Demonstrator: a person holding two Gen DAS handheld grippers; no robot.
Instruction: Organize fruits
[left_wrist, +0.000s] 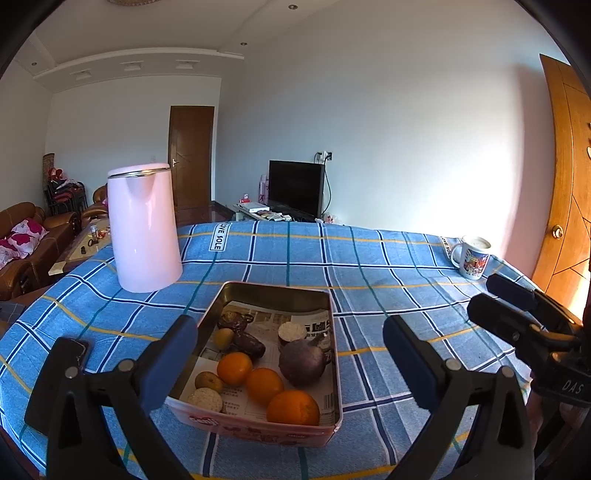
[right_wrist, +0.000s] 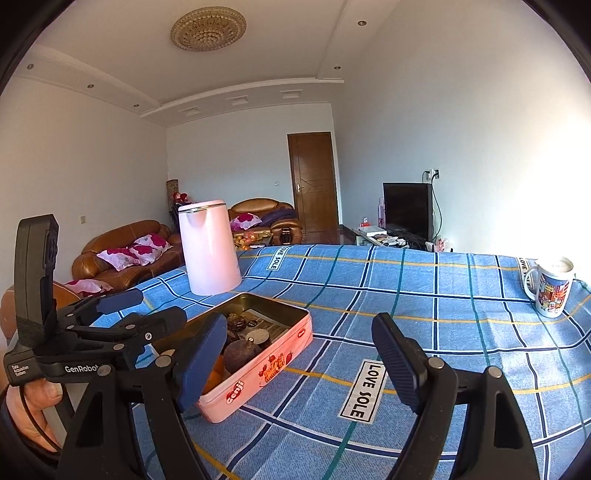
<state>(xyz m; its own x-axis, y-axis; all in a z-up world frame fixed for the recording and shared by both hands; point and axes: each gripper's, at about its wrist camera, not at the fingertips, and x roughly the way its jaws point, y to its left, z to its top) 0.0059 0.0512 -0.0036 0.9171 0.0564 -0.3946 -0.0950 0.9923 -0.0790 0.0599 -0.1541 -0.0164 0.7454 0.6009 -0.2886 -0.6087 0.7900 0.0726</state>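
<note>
Your left gripper hovers over the tin, jaws wide, nothing between; right gripper jaws open, empty, over bare cloth; three glossy oranges, a dull purple round fruit and wrinkled dates sit in the newspaper-lined metal tin mid-counter; fruit looks all binned; no strays visible.
</note>
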